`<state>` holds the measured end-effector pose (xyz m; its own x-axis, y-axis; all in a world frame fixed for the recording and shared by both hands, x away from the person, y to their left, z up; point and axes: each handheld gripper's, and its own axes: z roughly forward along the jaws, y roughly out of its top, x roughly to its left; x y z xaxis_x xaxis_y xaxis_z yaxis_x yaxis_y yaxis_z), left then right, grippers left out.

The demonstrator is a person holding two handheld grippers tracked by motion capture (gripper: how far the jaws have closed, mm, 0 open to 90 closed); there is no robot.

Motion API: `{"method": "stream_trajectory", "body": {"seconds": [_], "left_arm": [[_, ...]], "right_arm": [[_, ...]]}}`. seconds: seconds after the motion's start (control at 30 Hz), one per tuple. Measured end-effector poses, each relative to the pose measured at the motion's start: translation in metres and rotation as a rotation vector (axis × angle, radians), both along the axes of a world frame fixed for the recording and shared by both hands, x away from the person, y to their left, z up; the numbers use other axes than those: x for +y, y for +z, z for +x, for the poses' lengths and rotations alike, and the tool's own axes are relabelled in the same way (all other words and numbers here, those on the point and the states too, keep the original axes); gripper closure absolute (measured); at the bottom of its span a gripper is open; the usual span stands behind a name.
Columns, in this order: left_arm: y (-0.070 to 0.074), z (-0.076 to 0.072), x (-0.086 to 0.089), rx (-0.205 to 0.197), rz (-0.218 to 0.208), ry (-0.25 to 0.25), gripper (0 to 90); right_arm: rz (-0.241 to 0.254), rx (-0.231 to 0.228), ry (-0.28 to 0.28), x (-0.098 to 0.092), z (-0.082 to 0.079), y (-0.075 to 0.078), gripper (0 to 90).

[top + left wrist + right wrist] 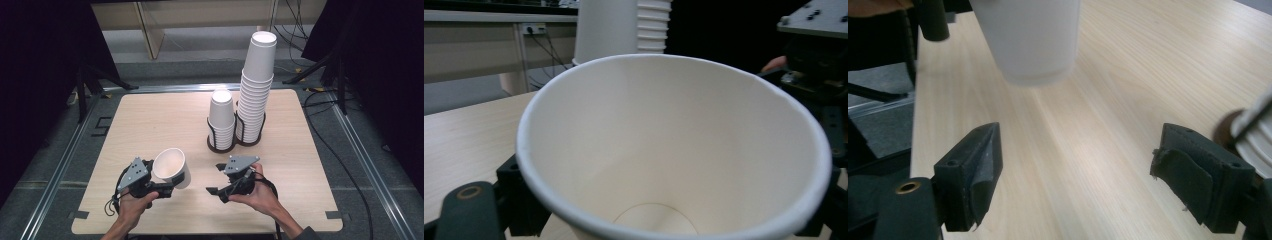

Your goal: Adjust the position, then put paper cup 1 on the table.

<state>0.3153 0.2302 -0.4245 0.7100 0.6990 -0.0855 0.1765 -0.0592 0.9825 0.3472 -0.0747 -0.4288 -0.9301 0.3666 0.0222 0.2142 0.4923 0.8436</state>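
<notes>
A white paper cup (pixel 171 166) sits tilted between the jaws of my left gripper (pixel 167 186), which is shut on it near the table's front left. In the left gripper view the cup's open mouth (pixel 674 150) faces the camera, with a black jaw on each side. My right gripper (pixel 215 178) is just right of the cup and points toward it, open. In the right gripper view its jaws (pixel 1075 170) stand wide apart over bare wood with nothing between them. The cup's base (pixel 1030 40) is ahead of them, apart.
Two stacks of white cups stand in black wire holders (pixel 220 145) at the table's back middle: a tall stack (pixel 256 90) and a short stack (pixel 221 120). The light wooden table (pixel 150 115) has bare room at left. Cables lie on the floor (pixel 345 165) to the right.
</notes>
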Motion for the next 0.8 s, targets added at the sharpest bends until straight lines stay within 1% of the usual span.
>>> {"method": "stream_trajectory", "body": {"seconds": [0.03,0.07,0.1,0.17,0.23,0.27,0.3,0.33,0.37,0.47,0.5,0.53,0.57,0.6,0.63,0.67,0.73,0.77,0.8], "left_arm": [[0.000,0.002,0.001,-0.008,0.017,0.012,14.4],[-0.001,0.003,0.002,-0.015,0.028,0.023,14.4],[-0.001,0.005,0.003,-0.020,0.039,0.033,14.4],[-0.002,0.009,0.005,-0.017,0.046,0.050,14.4],[-0.004,0.013,0.007,-0.017,0.042,0.064,14.4],[-0.004,0.015,0.009,-0.012,0.049,0.072,14.4],[-0.005,0.017,0.009,-0.019,0.043,0.076,14.4],[-0.005,0.021,0.012,-0.012,0.052,0.089,14.4],[-0.005,0.021,0.012,-0.012,0.052,0.089,14.4],[-0.007,0.027,0.014,-0.008,0.042,0.105,14.4],[-0.008,0.028,0.015,-0.006,0.050,0.111,14.4],[-0.009,0.030,0.015,-0.005,0.043,0.116,14.4],[-0.009,0.032,0.016,-0.002,0.048,0.121,14.4],[-0.010,0.034,0.017,-0.004,0.042,0.124,14.4],[-0.010,0.036,0.018,0.000,0.042,0.130,14.4],[-0.011,0.038,0.018,-0.001,0.044,0.135,14.4],[-0.012,0.043,0.019,-0.008,0.033,0.141,14.4],[-0.012,0.044,0.020,0.004,0.046,0.152,14.4],[-0.013,0.048,0.021,-0.005,0.035,0.157,14.3]], "right_arm": [[-0.005,0.009,-0.008,-0.003,0.000,0.000,19.7],[-0.008,0.004,-0.016,-0.006,-0.001,-0.001,20.5],[-0.012,0.017,-0.022,-0.008,-0.001,-0.002,21.1],[-0.013,0.018,-0.029,-0.012,-0.002,-0.004,20.7],[-0.019,0.025,-0.038,-0.016,-0.003,-0.005,20.2],[-0.033,0.027,-0.052,-0.020,-0.004,-0.007,20.1],[-0.033,0.027,-0.052,-0.020,-0.004,-0.007,20.1],[-0.040,0.025,-0.064,-0.023,-0.004,-0.008,19.9],[-0.040,0.025,-0.064,-0.023,-0.004,-0.008,19.9],[-0.045,0.048,-0.076,-0.028,-0.006,-0.011,18.8],[-0.045,0.048,-0.082,-0.029,-0.007,-0.012,18.8],[-0.049,0.045,-0.080,-0.031,-0.007,-0.012,18.7],[-0.050,0.061,-0.091,-0.032,-0.009,-0.013,18.7],[-0.048,0.040,-0.087,-0.034,-0.008,-0.013,18.6],[-0.046,0.043,-0.089,-0.036,-0.009,-0.013,18.6],[-0.043,0.059,-0.096,-0.038,-0.010,-0.013,18.5],[-0.043,0.056,-0.106,-0.040,-0.011,-0.014,18.4],[-0.048,0.050,-0.110,-0.041,-0.011,-0.014,18.2],[-0.048,0.064,-0.120,-0.044,-0.011,-0.015,18.2]]}}
